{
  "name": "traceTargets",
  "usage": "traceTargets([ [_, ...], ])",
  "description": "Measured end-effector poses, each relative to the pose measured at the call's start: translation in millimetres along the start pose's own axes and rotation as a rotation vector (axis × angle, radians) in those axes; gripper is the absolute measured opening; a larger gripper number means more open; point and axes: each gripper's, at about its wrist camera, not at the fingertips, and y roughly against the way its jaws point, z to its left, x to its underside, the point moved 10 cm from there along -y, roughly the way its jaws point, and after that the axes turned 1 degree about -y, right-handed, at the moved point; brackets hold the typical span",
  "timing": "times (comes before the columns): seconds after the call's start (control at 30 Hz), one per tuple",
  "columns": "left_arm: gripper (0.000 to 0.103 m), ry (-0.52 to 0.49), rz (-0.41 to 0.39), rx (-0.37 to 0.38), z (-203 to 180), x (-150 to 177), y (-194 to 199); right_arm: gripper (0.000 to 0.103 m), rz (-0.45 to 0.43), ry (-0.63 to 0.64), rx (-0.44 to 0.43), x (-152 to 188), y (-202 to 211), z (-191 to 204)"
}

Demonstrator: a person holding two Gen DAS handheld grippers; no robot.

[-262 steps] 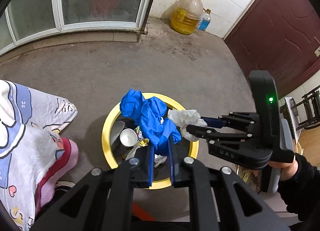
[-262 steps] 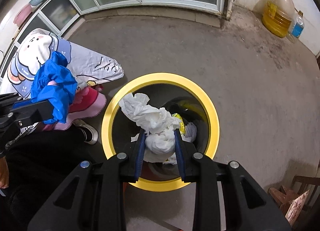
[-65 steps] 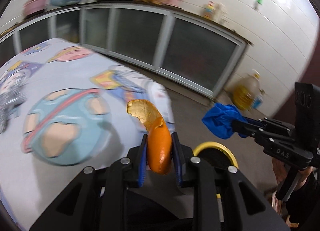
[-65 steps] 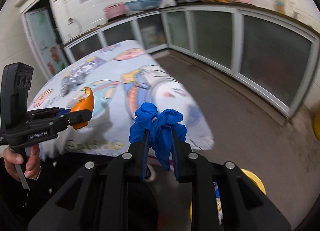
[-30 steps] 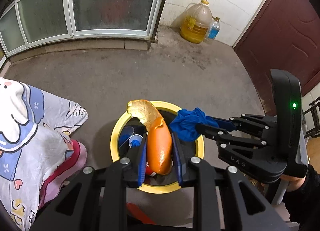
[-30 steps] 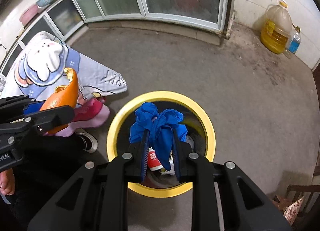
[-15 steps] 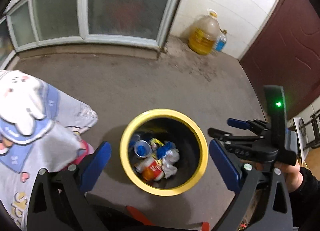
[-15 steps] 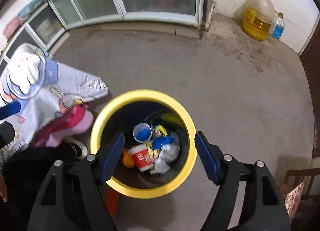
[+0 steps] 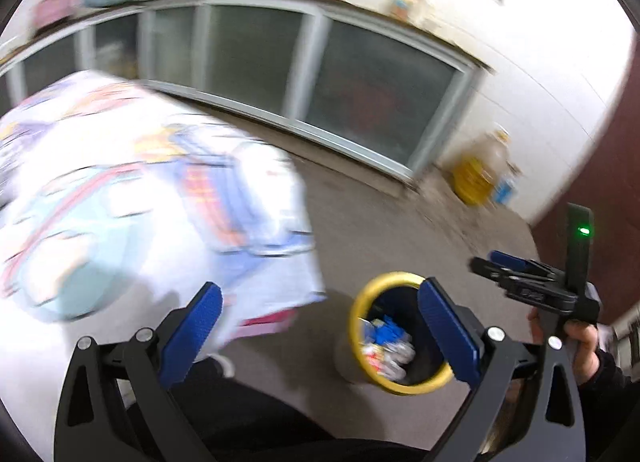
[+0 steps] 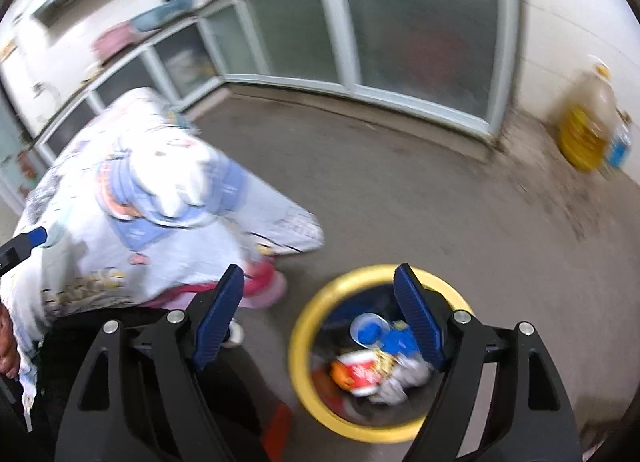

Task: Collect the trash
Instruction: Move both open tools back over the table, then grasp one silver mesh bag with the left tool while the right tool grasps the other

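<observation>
Both views are showing motion blur. The left tongs (image 9: 320, 326) are standing wide open with nothing between the blue pads, and the right tongs (image 10: 320, 316) are likewise gaping and holding nothing. The round yellow-rimmed trash bin (image 10: 304, 346) is sitting on the grey concrete floor (image 10: 440, 198) at the lower centre of the right wrist frame, containing a red-and-white paper cup (image 10: 360, 376), a blue crumpled glove (image 10: 400, 340) and an orange peel (image 10: 340, 374). The cartoon-printed cloth-covered counter (image 9: 120, 202) is filling the left of the left wrist frame.
</observation>
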Motion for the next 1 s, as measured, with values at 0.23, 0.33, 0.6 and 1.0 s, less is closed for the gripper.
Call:
traceTargets([
  [0.23, 0.095, 0.238, -0.108, -0.209, 136, 26, 81, 0.074, -0.015, 0.172, -0.151, -30, -21, 123],
  [0.33, 0.095, 0.285, -0.158, -0.345, 186, 32, 112, 0.074, -0.014, 0.239, -0.220, -41, -28, 181],
  [0.6, 0.095, 0.390, -0.218, -0.486, 273, 19, 151, 0.074, 0.050, 0.366, -0.455, -76, -43, 336],
  [1.0, 0.095, 0.404, -0.154, -0.535, 332, 6, 116, 0.072, 0.316, 0.391, -0.664, -107, -111, 506],
])
